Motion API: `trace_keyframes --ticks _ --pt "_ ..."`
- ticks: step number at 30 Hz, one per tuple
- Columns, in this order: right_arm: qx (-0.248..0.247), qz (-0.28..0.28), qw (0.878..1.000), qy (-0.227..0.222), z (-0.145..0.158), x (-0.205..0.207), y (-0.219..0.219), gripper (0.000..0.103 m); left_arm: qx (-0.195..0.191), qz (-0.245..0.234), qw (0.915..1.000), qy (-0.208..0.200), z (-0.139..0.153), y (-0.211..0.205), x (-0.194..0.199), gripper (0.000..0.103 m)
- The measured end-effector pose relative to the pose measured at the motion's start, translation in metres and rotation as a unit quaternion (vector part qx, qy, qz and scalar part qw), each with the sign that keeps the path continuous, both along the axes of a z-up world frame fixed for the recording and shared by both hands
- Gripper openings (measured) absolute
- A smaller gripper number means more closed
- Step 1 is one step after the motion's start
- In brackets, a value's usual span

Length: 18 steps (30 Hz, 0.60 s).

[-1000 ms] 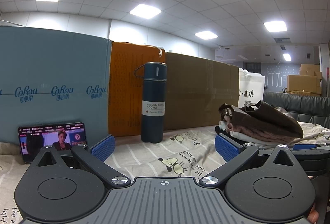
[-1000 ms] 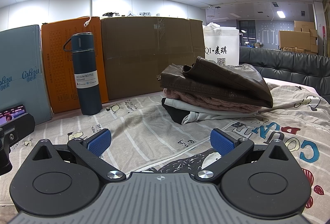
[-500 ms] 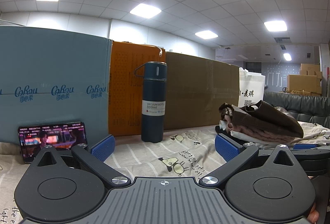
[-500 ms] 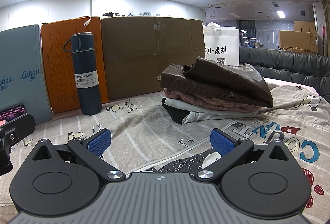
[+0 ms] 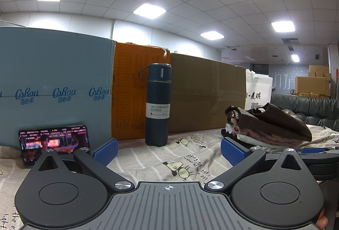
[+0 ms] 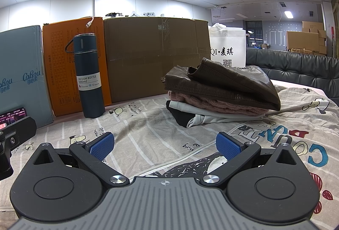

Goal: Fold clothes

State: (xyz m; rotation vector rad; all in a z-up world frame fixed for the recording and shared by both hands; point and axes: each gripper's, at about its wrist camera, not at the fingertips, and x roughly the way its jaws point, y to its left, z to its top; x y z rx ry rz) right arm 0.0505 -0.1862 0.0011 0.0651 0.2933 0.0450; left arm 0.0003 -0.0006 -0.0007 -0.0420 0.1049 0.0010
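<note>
Clothes: the folded stack [image 6: 222, 92] is sitting on the cartoon-print sheet [image 6: 148, 130], just ahead and a little right of both tools, in front of the brown carton [image 6: 156, 56] and the white bag [image 6: 228, 49].
Stack layers: a brown leather piece [image 6: 224, 81] is lying on top, a pink knit [image 6: 214, 103] is showing under it, and pale and black fabric are peeking out at the bottom.
Change: nothing is moving on the bed over the last second; only the video on the phone [image 5: 54, 142], propped against the blue box [image 5: 53, 85], is flipping to a new shot.
Left gripper [image 5: 168, 150]: its blue pads are standing spread wide with nothing between them, hovering low over the sheet.
Right gripper [image 6: 165, 144]: it is likewise released and empty, and it is pointing at the near edge of the stack.
Flask: the dark vacuum bottle [image 6: 89, 75] is standing upright, well left of the stack and touching nothing I can see.
Meaning for the task: I am reading this as a pause, with both tools holding the same poses as a second ago and no garment being gripped.
Progress: I am guessing either the pile is done or a fresh piece is about to be picked; no loose unfolded garment is showing in either view.
Watch: that leather top layer is looking slumped and could slide if the pile gets nudged.
</note>
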Motion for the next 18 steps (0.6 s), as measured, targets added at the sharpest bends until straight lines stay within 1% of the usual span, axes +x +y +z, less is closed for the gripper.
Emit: trace_keyframes --ticks 18 --pt "0.000 0.001 1.000 0.001 -0.0007 0.0004 0.0007 0.103 0.002 0.001 1.0000 0.000 0.0001 -0.0008 0.0011 0.103"
